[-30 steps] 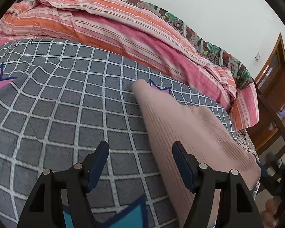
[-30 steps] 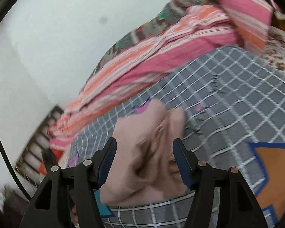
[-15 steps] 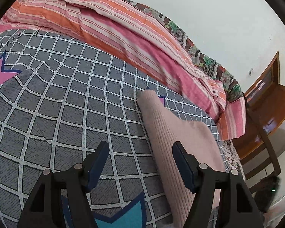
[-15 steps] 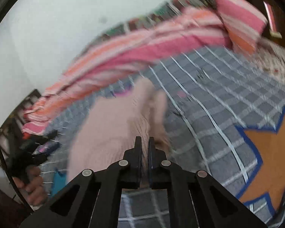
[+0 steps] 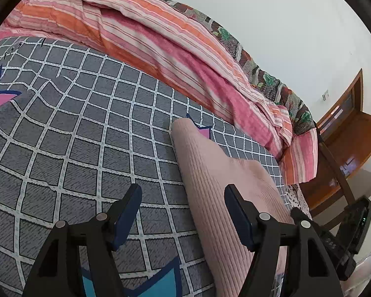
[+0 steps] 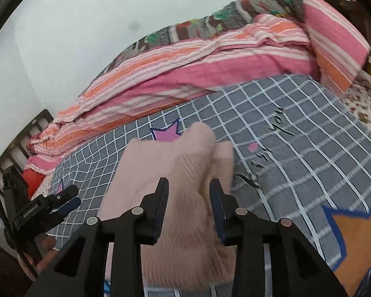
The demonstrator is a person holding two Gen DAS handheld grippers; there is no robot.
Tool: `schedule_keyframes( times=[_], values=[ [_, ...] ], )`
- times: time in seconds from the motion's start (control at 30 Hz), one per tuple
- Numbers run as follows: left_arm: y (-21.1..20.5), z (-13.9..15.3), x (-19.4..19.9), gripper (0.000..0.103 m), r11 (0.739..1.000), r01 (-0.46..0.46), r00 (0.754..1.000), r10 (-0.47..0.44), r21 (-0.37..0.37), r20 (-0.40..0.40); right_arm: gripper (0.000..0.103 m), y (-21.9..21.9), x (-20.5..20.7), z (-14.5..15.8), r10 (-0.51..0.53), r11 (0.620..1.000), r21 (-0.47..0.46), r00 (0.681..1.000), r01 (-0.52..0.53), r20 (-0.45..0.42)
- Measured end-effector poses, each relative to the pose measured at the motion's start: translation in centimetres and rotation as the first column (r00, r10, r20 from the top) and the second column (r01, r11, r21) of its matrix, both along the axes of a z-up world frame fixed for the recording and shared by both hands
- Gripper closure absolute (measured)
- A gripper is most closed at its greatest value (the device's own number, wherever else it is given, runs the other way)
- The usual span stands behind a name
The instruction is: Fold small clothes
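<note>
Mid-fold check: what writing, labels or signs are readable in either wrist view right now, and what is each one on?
"you": black script on the grey checked bedspread, at, right wrist view.
More black script lower on that bedspread, near the pink garment: too broken and blurred to read.
Black script marks at the bedspread's far left edge, left wrist view: too small to read.
Pale lettering on the left gripper body: too blurred to read.
Nothing else legible.

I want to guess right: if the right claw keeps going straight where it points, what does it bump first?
Probably the pink ribbed garment, which lies right ahead between the right claw fingers, though depth is hard to judge.
</note>
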State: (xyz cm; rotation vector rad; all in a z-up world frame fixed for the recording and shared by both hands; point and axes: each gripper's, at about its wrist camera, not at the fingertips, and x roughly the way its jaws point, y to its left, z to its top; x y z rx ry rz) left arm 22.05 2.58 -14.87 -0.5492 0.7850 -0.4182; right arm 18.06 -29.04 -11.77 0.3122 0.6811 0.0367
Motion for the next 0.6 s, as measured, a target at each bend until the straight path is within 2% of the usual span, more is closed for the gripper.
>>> schedule_keyframes(
  times=[0.03, 0.07, 0.1, 0.17, 0.2, 0.27, 0.3, 0.43, 0.53, 0.6],
  values=[
    [0.1, -0.1, 0.1, 0.036, 1.000, -0.001, 1.000, 0.001, -0.005, -0.002, 0.068, 0.5, 0.8, -0.5, 0.013, 1.000, -0.024, 1.000, -0.014, -0.025],
    [0.1, -0.1, 0.2, 0.036, 1.000, -0.002, 1.000, 0.002, -0.014, -0.007, 0.074, 0.8, 1.6, -1.2, 0.016, 0.999, -0.046, 0.997, -0.019, -0.069],
    [0.2, -0.2, 0.3, 0.036, 1.000, -0.003, 1.000, 0.003, -0.022, -0.012, 0.085, 0.9, 2.0, -1.8, 0.018, 0.998, -0.058, 0.995, -0.024, -0.094],
    [0.4, -0.5, 0.5, 0.036, 0.999, -0.003, 1.000, 0.002, -0.042, -0.024, 0.088, 0.8, 1.7, -1.9, 0.040, 0.998, -0.047, 0.997, -0.043, -0.067],
    [0.5, -0.6, 0.5, 0.036, 0.999, -0.004, 1.000, 0.003, -0.050, -0.030, 0.089, 0.3, 1.1, -1.6, 0.050, 0.999, -0.014, 0.998, -0.050, -0.038],
    [0.8, -0.8, 0.6, 0.036, 0.997, -0.004, 0.999, 0.001, -0.076, -0.042, 0.089, -1.7, -0.7, -0.9, 0.038, 0.992, 0.118, 0.998, -0.043, 0.043],
    [0.9, -0.9, 0.6, 0.036, 0.996, -0.005, 0.999, 0.002, -0.086, -0.045, 0.090, -2.2, -1.2, -1.0, 0.024, 0.989, 0.142, 0.998, -0.032, 0.053],
    [1.4, -1.0, 0.6, 0.036, 0.995, -0.027, 0.998, 0.021, -0.094, -0.058, 0.090, -2.8, -1.5, -3.7, -0.016, 0.995, 0.100, 1.000, 0.018, -0.024],
    [1.3, -0.8, 0.4, 0.036, 0.996, -0.032, 0.998, 0.028, -0.081, -0.047, 0.090, -3.2, -2.0, -3.5, -0.009, 0.992, 0.124, 1.000, 0.011, -0.016],
    [1.1, -0.5, 0.2, 0.036, 0.998, -0.030, 0.999, 0.028, -0.062, -0.031, 0.084, -3.3, -1.8, -3.1, -0.003, 0.989, 0.145, 1.000, 0.006, -0.022]
  ],
)
